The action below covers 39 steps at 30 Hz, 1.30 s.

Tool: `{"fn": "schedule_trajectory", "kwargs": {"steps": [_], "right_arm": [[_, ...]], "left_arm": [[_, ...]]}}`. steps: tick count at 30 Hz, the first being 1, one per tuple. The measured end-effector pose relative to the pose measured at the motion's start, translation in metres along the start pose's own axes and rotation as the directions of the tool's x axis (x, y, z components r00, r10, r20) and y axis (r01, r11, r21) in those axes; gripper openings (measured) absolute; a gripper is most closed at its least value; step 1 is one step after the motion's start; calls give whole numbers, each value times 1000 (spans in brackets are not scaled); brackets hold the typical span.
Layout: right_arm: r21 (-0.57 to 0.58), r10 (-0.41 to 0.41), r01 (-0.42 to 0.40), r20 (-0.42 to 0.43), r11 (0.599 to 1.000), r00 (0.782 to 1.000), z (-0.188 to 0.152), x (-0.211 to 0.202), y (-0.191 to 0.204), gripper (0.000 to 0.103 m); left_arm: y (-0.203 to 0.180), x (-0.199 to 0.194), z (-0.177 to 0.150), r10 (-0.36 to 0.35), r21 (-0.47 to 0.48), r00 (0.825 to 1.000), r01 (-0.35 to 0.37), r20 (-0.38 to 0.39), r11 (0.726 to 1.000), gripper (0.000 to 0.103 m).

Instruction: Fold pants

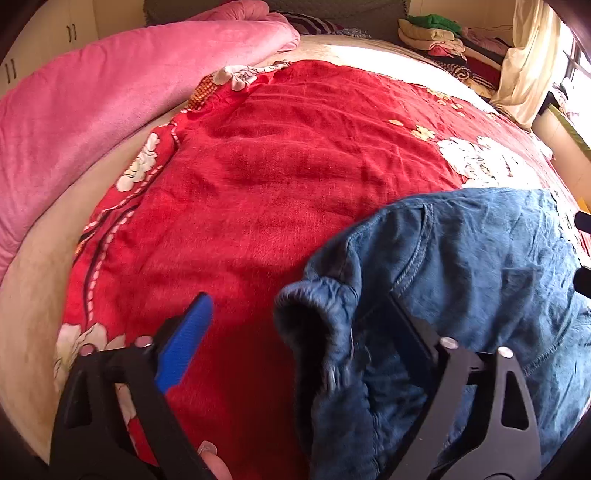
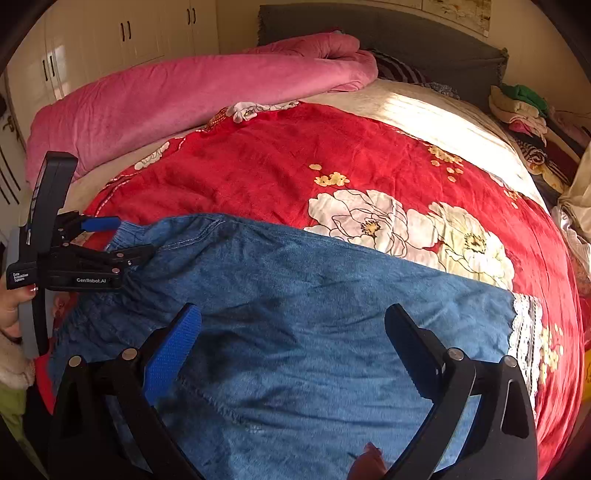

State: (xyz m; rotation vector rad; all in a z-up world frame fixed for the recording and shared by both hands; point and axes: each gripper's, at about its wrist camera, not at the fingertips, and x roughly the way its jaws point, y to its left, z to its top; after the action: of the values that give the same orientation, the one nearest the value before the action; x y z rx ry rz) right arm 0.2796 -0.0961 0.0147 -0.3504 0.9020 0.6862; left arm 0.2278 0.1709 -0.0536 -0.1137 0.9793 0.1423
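Observation:
Blue denim pants (image 2: 314, 295) lie flat across the red floral blanket (image 2: 258, 173), with a white lace hem (image 2: 524, 332) at the right end. My right gripper (image 2: 293, 310) is open just above the middle of the pants, nothing between its fingers. My left gripper (image 1: 295, 302) stands wide at the bunched waistband (image 1: 317, 325). The denim drapes over its right finger. Its blue left pad (image 1: 184, 343) is apart from the cloth, over bare blanket. The right wrist view shows the left gripper (image 2: 135, 236) at the pants' left end, jaws on either side of the waistband.
A rolled pink quilt (image 2: 184, 96) lies along the bed's far left side. Folded clothes (image 2: 521, 107) are piled at the far right near a curtain (image 1: 528, 66). White wardrobes (image 2: 110, 37) and a grey headboard (image 2: 369, 33) stand behind. A hand (image 2: 14, 306) holds the left gripper.

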Motion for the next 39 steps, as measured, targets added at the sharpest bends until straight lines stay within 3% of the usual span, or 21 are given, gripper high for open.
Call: {"fn": "schedule_trajectory", "kwargs": {"steps": [1, 3, 4, 7, 11, 16, 18, 20, 22, 24, 28, 33, 39], "right_arm": [[-6, -1, 1, -10, 1000, 1000, 4, 8, -1, 99], [-26, -1, 0, -31, 1000, 1000, 12, 23, -2, 99], [-39, -1, 0, -42, 999, 999, 16, 32, -2, 99], [-75, 6, -12, -76, 997, 997, 31, 58, -5, 99], [-154, 27, -48, -135, 987, 990, 47, 90, -4, 99], [-307, 24, -79, -178, 948, 984, 56, 115, 12, 97], [-319, 72, -132, -194, 939, 978, 57, 117, 17, 72], [-301, 153, -215, -216, 929, 964, 55, 111, 21, 34], [-295, 181, -234, -198, 926, 963, 50, 96, 23, 13], [-265, 201, -239, -161, 934, 966, 43, 77, 19, 7], [-209, 211, -220, -67, 953, 975, 28, 31, 14, 7], [-157, 203, -196, 33, 968, 979, 2, -28, 21, 7], [-143, 238, -223, 92, 964, 967, -43, -78, 45, 7]], "left_arm": [[1, 5, 1, -15, -1, 1000, 15, -11, 1000, 60], [1, 9, 1, -48, 5, 999, 48, -5, 999, 41], [2, 8, 1, -64, 8, 998, 64, 11, 998, 26], [5, 3, 3, -138, -7, 990, 138, 41, 990, 16], [11, -12, 3, -213, -7, 973, 214, 94, 977, 13], [10, -40, 7, -291, 36, 937, 290, 191, 956, 13], [7, -46, 7, -303, 61, 931, 297, 203, 953, 13], [6, -46, 6, -300, 65, 933, 293, 201, 954, 13], [7, -45, 4, -274, 67, 941, 266, 199, 962, 13], [10, -45, 4, -278, 56, 939, 272, 201, 961, 13], [10, -51, 0, -295, 85, 931, 283, 217, 955, 13], [3, -74, -14, -354, 172, 904, 319, 239, 932, 13], [-3, -114, -52, -393, 230, 878, 338, 271, 913, 13]]}}
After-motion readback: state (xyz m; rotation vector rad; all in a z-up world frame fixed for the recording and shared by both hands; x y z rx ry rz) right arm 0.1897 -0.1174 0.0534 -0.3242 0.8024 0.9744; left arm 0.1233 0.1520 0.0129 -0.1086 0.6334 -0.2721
